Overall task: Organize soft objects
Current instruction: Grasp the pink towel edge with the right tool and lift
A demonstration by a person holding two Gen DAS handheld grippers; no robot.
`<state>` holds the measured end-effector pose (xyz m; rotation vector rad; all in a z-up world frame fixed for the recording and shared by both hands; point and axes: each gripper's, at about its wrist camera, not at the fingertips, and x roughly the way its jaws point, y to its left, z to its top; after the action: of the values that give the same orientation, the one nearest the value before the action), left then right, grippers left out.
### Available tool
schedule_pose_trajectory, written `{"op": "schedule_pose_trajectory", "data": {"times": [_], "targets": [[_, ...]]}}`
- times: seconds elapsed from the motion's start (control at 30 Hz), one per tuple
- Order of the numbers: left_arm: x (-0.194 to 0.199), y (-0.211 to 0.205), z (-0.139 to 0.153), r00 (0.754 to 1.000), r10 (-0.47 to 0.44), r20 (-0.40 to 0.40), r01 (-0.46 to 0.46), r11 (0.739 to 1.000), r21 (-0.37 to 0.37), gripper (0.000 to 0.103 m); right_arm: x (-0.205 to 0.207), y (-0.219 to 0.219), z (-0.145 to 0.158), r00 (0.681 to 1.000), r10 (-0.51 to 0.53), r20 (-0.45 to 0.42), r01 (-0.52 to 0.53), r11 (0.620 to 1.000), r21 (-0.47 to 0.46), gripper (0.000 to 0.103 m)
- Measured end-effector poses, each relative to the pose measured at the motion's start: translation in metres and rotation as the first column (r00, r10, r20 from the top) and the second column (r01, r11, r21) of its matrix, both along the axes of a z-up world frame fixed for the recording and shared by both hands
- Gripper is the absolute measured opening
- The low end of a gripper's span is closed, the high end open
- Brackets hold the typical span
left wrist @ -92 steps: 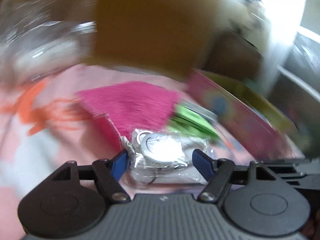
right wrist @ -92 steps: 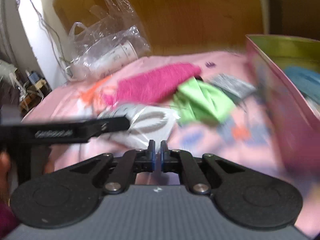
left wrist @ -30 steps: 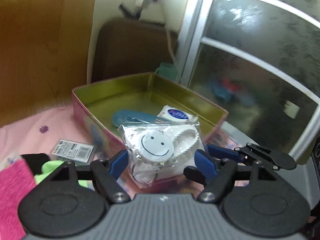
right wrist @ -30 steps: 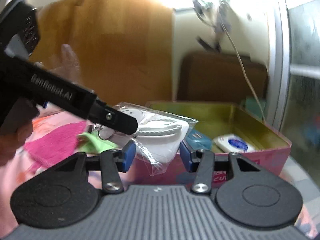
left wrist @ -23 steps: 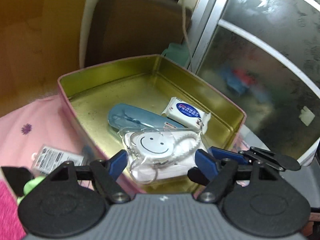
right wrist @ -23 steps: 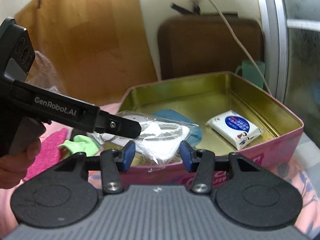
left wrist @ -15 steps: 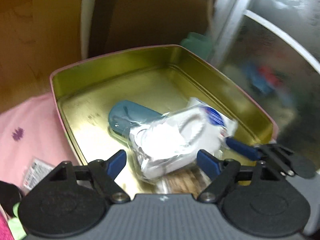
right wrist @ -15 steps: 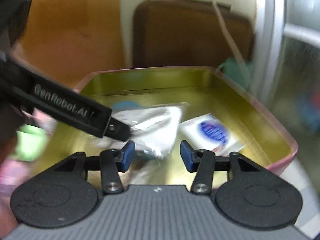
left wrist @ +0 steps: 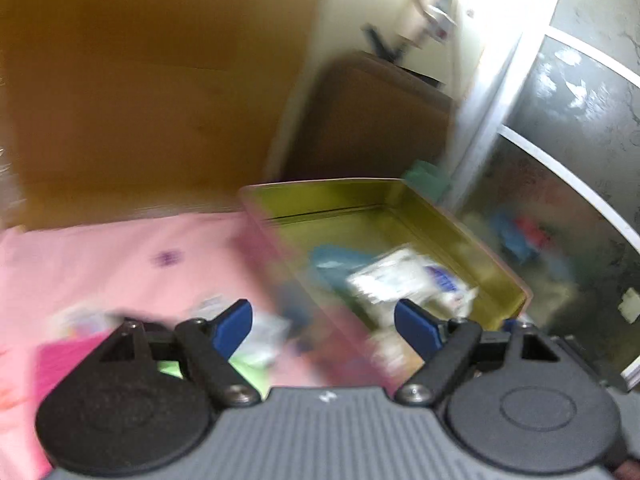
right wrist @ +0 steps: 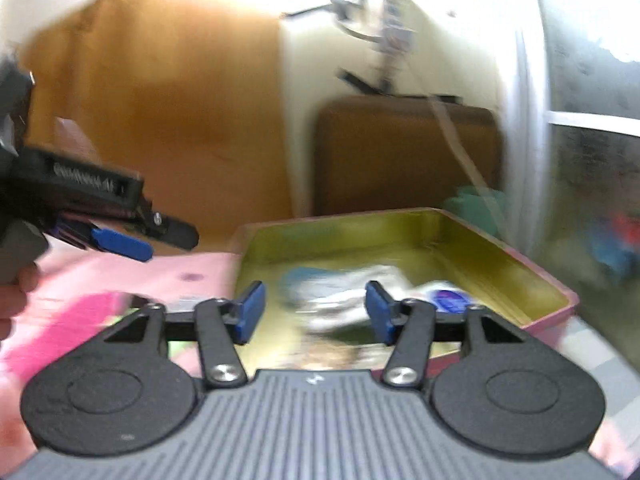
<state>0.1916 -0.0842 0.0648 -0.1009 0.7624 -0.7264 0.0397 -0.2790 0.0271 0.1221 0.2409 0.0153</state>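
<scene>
Left claw [left wrist: 322, 326]: standing wide apart, blue pads [left wrist: 234, 324] bare, gripping nothing; hovering over the near edge of the tin, pink cloth showing beneath its left finger. Also appearing at the left of the right wrist view [right wrist: 132, 242], held by a hand [right wrist: 12, 296], well clear of the tin.

Right claw [right wrist: 314, 312]: jaws opening, pads [right wrist: 252, 310] pressing on nothing; pointing over the near wall of the tin, with the white bagged packet showing in the gap beyond them, not touched.

Tin box [right wrist: 536, 280] [left wrist: 500, 268]: pink outside, gold inside, lid off, sitting on the pink cloth.

White bagged packet [right wrist: 352, 300] [left wrist: 384, 280]: lying loose inside the tin, near its middle, blurred; overlapping a blue flat item [right wrist: 304, 276] [left wrist: 332, 258] on its left and a small white pack with a blue label [right wrist: 450, 298] [left wrist: 444, 282] on its right.

Pink cloth [left wrist: 120, 256] [right wrist: 132, 276]: covering the surface, small purple mark printed on it.

Magenta towel [left wrist: 68, 356] [right wrist: 60, 320]: lying on the cloth left of the tin, blurred.

Green cloth [left wrist: 172, 368]: peeking out behind the left claw's left finger, just beside the magenta towel.

Small printed packet [left wrist: 264, 332]: lying on the cloth close to the tin's outer wall, too blurred for reading.

Background: brown board [right wrist: 404, 152], frosted glass door [left wrist: 580, 160].
</scene>
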Motion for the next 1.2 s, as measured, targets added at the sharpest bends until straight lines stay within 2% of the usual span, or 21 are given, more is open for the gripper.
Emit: {"op": "schedule_pose_trajectory", "data": {"times": [0.13,0.23,0.33,0.47,0.53,0.57,0.6,0.63,0.67,0.73,0.83,0.87,0.9,0.93,0.97,1.0,1.03,1.1,1.13,1.17,1.2], "targets": [[-0.018,0.077,0.002,0.996,0.090,0.026,-0.091,0.996,0.019,0.082,-0.009,0.048,-0.008,0.980,0.194,-0.029,-0.195,0.980,-0.028,0.064],[-0.033,0.134,-0.013,0.981,0.194,0.025,-0.195,0.978,0.068,0.082,0.005,0.089,-0.023,0.935,0.332,-0.125,-0.337,0.941,-0.022,0.064],[-0.042,0.186,-0.038,0.958,0.287,-0.030,-0.283,0.955,0.088,0.082,0.016,0.127,-0.034,0.892,0.410,-0.193,-0.421,0.907,-0.020,0.064],[-0.050,0.222,-0.063,0.935,0.341,-0.099,-0.337,0.940,0.055,0.085,0.035,0.170,-0.036,0.849,0.466,-0.248,-0.494,0.867,-0.063,0.071],[-0.053,0.232,-0.067,0.930,0.350,-0.116,-0.348,0.937,0.035,0.085,0.045,0.183,-0.039,0.836,0.477,-0.271,-0.516,0.852,-0.088,0.070],[-0.055,0.234,-0.069,0.930,0.348,-0.122,-0.347,0.937,0.024,0.085,0.049,0.190,-0.042,0.826,0.483,-0.291,-0.527,0.844,-0.096,0.067],[-0.055,0.235,-0.069,0.931,0.342,-0.125,-0.343,0.939,0.015,0.088,0.049,0.191,-0.043,0.825,0.491,-0.282,-0.532,0.842,-0.090,0.055],[-0.056,0.233,-0.068,0.934,0.335,-0.126,-0.336,0.942,0.011,0.089,0.047,0.189,-0.043,0.817,0.506,-0.277,-0.546,0.833,-0.086,0.040],[-0.057,0.232,-0.070,0.938,0.323,-0.124,-0.325,0.946,0.007,0.090,0.043,0.190,-0.041,0.806,0.522,-0.277,-0.563,0.822,-0.089,0.011],[-0.056,0.224,-0.071,0.950,0.285,-0.131,-0.288,0.958,-0.004,0.092,0.031,0.195,-0.036,0.797,0.537,-0.276,-0.581,0.807,-0.107,0.012],[-0.058,0.214,-0.076,0.961,0.229,-0.156,-0.235,0.972,-0.016,0.092,0.008,0.188,-0.030,0.730,0.637,-0.248,-0.661,0.750,-0.018,0.011],[-0.058,0.209,-0.078,0.965,0.206,-0.162,-0.212,0.977,-0.022,0.083,0.000,0.185,-0.030,0.713,0.660,-0.235,-0.679,0.734,0.003,0.011],[-0.059,0.204,-0.079,0.968,0.191,-0.162,-0.197,0.980,-0.023,0.059,-0.010,0.181,-0.029,0.694,0.684,-0.223,-0.698,0.716,0.027,0.011],[-0.061,0.200,-0.080,0.970,0.180,-0.162,-0.186,0.982,-0.022,0.044,-0.019,0.176,-0.028,0.674,0.709,-0.207,-0.718,0.695,0.044,0.011],[-0.063,0.196,-0.081,0.972,0.169,-0.162,-0.175,0.984,-0.023,0.020,-0.026,0.173,-0.028,0.660,0.726,-0.191,-0.733,0.679,0.048,0.011],[-0.066,0.192,-0.082,0.974,0.156,-0.167,-0.163,0.986,-0.028,0.017,-0.035,0.169,-0.029,0.653,0.737,-0.177,-0.743,0.668,0.038,0.012],[-0.068,0.189,-0.084,0.974,0.142,-0.177,-0.150,0.988,-0.034,0.017,-0.042,0.165,-0.031,0.661,0.730,-0.175,-0.740,0.673,0.012,0.012],[-0.071,0.185,-0.090,0.970,0.120,-0.211,-0.133,0.990,-0.051,0.017,-0.045,0.155,-0.035,0.688,0.702,-0.187,-0.714,0.700,0.002,0.016],[-0.076,0.184,-0.090,0.971,0.126,-0.201,-0.141,0.988,-0.062,0.017,-0.047,0.149,-0.037,0.703,0.686,-0.188,-0.696,0.718,0.016,0.022],[-0.081,0.180,-0.090,0.974,0.123,-0.192,-0.136,0.989,-0.057,0.017,-0.049,0.143,-0.039,0.725,0.663,-0.187,-0.671,0.741,0.028,0.033],[-0.085,0.176,-0.089,0.976,0.118,-0.181,-0.129,0.990,-0.052,0.018,-0.049,0.138,-0.041,0.752,0.631,-0.190,-0.638,0.770,0.034,0.062]]}}
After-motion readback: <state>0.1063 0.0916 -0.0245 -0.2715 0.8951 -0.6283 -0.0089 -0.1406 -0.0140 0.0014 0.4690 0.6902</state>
